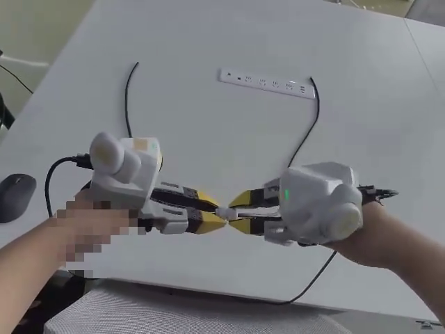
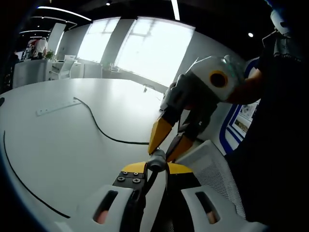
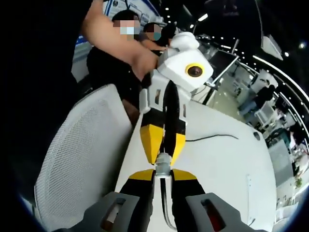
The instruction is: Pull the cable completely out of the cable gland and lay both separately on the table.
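Observation:
My two grippers meet tip to tip above the near table edge. The small grey cable gland point(image 1: 224, 212) hangs between them. My right gripper point(image 1: 238, 214) comes in from the right and is shut on the gland point(image 3: 163, 168). From the left, my left gripper point(image 1: 217, 217) is shut on the black cable point(image 2: 143, 192) just behind the gland point(image 2: 156, 160). The cable runs back between the left jaws toward that gripper's body. In the left gripper view the right gripper point(image 2: 161, 154) has its yellow tips at the gland. In the right gripper view the left gripper point(image 3: 164, 159) faces me.
A white power strip point(image 1: 268, 82) lies at the back of the white table point(image 1: 208, 132), its black lead point(image 1: 306, 142) trailing toward the near edge. Another loose black cable point(image 1: 127, 104) lies at the left. A dark mouse point(image 1: 15, 196) sits far left. A mesh chair back point(image 1: 174, 309) is below.

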The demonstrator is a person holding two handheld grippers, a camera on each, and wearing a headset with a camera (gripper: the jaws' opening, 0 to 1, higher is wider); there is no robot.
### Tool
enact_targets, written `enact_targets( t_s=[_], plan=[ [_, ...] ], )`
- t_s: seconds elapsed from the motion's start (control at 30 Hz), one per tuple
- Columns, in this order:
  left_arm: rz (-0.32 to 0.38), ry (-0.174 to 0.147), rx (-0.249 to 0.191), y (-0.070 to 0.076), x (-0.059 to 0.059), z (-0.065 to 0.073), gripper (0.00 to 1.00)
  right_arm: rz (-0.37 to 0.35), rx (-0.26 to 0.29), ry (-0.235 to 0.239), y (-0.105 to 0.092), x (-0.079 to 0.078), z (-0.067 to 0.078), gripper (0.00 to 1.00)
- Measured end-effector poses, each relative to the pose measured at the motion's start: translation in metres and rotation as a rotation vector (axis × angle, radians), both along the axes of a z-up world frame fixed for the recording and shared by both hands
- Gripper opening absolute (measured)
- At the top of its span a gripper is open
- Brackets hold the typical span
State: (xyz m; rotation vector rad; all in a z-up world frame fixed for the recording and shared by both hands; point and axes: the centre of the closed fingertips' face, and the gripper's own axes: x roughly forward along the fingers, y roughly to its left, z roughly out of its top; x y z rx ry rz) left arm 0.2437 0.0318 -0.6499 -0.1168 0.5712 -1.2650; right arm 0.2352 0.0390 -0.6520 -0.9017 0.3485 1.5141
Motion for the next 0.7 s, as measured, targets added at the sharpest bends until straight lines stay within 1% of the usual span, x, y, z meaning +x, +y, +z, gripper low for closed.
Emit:
enact_targets(
  t_s=[0.07, 0.13, 0.17, 0.2, 0.23, 0.27, 0.3, 0.37, 0.43, 0.47, 0.53, 0.57, 0.6, 0.63, 0.67, 0.7],
  plan=[
    [0.0, -0.001, -0.002, 0.0, 0.0, 0.001, 0.15, 0.001, 0.001, -0.015, 0.0, 0.001, 0.001, 0.08],
    [0.002, -0.005, -0.005, 0.0, 0.001, 0.003, 0.15, -0.008, 0.008, -0.016, -0.001, 0.003, 0.003, 0.08],
    [0.002, -0.006, -0.007, -0.001, 0.001, 0.004, 0.15, -0.021, 0.014, -0.007, -0.001, 0.004, 0.004, 0.08],
    [0.002, -0.007, -0.007, -0.001, 0.001, 0.004, 0.15, -0.049, 0.019, 0.021, -0.002, 0.004, 0.004, 0.08],
    [-0.001, -0.01, -0.005, -0.002, 0.0, 0.005, 0.15, -0.056, 0.02, 0.035, -0.002, 0.004, 0.004, 0.08],
    [-0.001, -0.011, -0.005, -0.002, 0.0, 0.005, 0.15, -0.049, 0.022, 0.026, -0.002, 0.004, 0.005, 0.08],
    [0.0, -0.013, -0.006, -0.003, 0.0, 0.005, 0.15, -0.054, 0.025, 0.033, -0.002, 0.005, 0.005, 0.08],
    [-0.006, -0.023, -0.003, -0.003, -0.001, 0.005, 0.15, -0.091, 0.036, 0.086, -0.003, 0.005, 0.004, 0.08],
    [-0.007, -0.029, -0.002, -0.003, -0.002, 0.005, 0.15, -0.086, 0.036, 0.095, -0.005, 0.004, 0.005, 0.08],
    [-0.009, -0.031, 0.0, -0.004, -0.002, 0.005, 0.15, -0.106, 0.056, 0.144, -0.004, 0.001, 0.006, 0.09],
    [-0.011, -0.042, 0.004, -0.004, -0.003, 0.005, 0.15, -0.135, 0.071, 0.242, -0.007, -0.001, 0.006, 0.14],
    [-0.01, -0.047, 0.009, -0.004, -0.003, 0.004, 0.15, -0.152, 0.078, 0.288, -0.008, -0.002, 0.005, 0.17],
    [-0.009, -0.05, 0.01, -0.003, -0.003, 0.004, 0.15, -0.183, 0.068, 0.326, -0.013, 0.001, 0.003, 0.19],
    [-0.009, -0.052, 0.009, -0.003, -0.004, 0.005, 0.15, -0.188, 0.066, 0.357, -0.016, 0.001, 0.002, 0.2],
    [-0.009, -0.052, 0.008, -0.003, -0.004, 0.005, 0.15, -0.196, 0.083, 0.416, -0.016, 0.0, 0.003, 0.22],
    [-0.011, -0.055, 0.01, -0.003, -0.004, 0.005, 0.15, -0.205, 0.11, 0.427, -0.016, 0.005, 0.006, 0.21]
  ],
)
